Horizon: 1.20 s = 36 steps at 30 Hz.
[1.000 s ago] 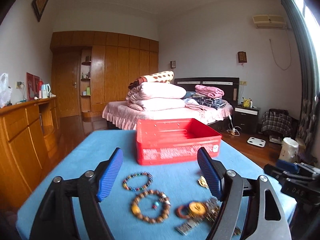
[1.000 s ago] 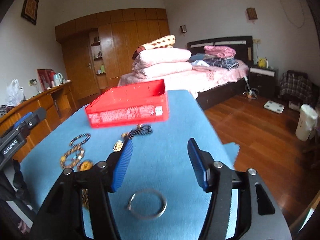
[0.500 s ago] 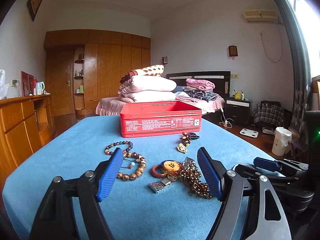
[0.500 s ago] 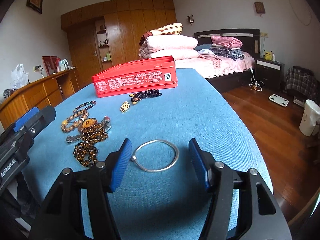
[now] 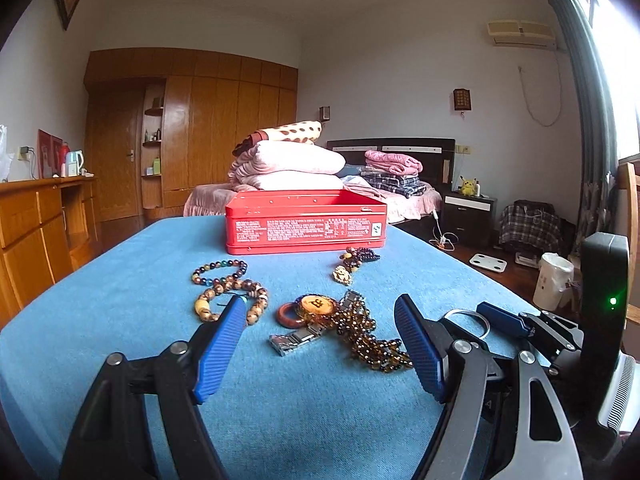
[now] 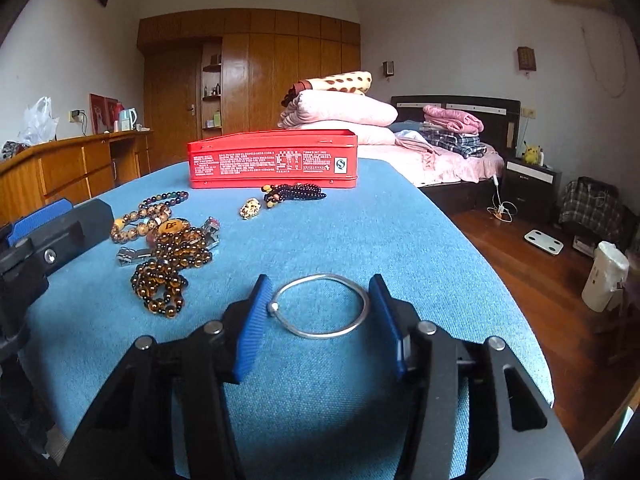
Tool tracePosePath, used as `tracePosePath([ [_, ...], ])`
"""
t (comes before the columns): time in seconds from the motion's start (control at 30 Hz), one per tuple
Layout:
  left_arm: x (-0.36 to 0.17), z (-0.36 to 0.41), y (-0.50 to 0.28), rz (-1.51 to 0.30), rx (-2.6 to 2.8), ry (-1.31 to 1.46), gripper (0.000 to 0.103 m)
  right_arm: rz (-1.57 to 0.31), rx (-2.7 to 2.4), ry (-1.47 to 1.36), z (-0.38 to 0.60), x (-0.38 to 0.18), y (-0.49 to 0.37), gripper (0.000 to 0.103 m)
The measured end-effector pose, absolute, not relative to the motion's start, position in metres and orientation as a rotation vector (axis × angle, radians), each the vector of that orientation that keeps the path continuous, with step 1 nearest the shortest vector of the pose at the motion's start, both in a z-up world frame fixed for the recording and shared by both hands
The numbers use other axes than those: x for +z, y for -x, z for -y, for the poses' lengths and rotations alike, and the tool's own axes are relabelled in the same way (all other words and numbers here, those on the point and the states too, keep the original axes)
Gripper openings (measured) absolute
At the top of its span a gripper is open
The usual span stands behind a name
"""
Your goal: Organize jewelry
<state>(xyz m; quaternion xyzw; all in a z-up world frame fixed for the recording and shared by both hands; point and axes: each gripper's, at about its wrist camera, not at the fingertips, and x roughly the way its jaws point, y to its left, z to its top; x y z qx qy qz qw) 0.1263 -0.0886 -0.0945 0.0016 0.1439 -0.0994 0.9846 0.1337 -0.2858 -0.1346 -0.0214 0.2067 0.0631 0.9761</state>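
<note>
A silver bangle [image 6: 320, 336] lies flat on the blue cloth, between the blue pads of my right gripper [image 6: 319, 286]. Its jaws are closing; the pads stand close to the ring's sides without clearly pressing it. My left gripper [image 5: 320, 302] hangs wide open and low over the jewelry pile with nothing gripped. Just ahead of it lie a brown bead strand [image 5: 372, 344], a metal watch band [image 5: 298, 338], an amber disc [image 5: 318, 305], a red ring [image 5: 290, 316] and a wooden bead bracelet [image 5: 232, 292]. An open red tin [image 5: 306, 226] stands further back.
A dark bead bracelet with a gold charm [image 6: 296, 192] lies in front of the tin. The blue table [image 6: 400, 240] drops off on the right to a wooden floor. A bed with folded bedding [image 6: 340, 112] is behind, and a wooden dresser [image 6: 60, 168] on the left.
Both grippers have sunk toward the table and moved forward. The bangle now sits between the right gripper's pads, which have narrowed around it. The left jaws kept their width.
</note>
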Motion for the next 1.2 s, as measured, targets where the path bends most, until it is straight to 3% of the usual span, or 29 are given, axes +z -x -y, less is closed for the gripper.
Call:
tracePosePath([
  [0.3,-0.101,0.107,-0.139,-0.34,-0.223,0.002,0.074,-0.433,0.061,-0.013,0.319,-0.126,-0.135,0.048],
  [0.43,-0.106,0.121,-0.149,-0.384,-0.25,0.003,0.054,-0.434,0.061,-0.018,0.326,-0.127,-0.135,0.048],
  [0.5,-0.11,0.125,-0.155,-0.419,-0.256,0.008,0.05,-0.436,0.063,-0.019,0.328,-0.129,-0.135,0.048],
  [1.03,-0.128,0.141,-0.167,-0.402,-0.126,-0.015,0.049,-0.408,0.074,-0.033,0.329,-0.134,-0.142,0.048],
  [1.17,-0.127,0.136,-0.167,-0.396,-0.131,0.01,0.029,-0.407,0.079,-0.034,0.329,-0.134,-0.143,0.048],
  [1.2,-0.127,0.134,-0.167,-0.395,-0.136,0.012,0.029,-0.407,0.078,-0.034,0.329,-0.134,-0.142,0.048],
])
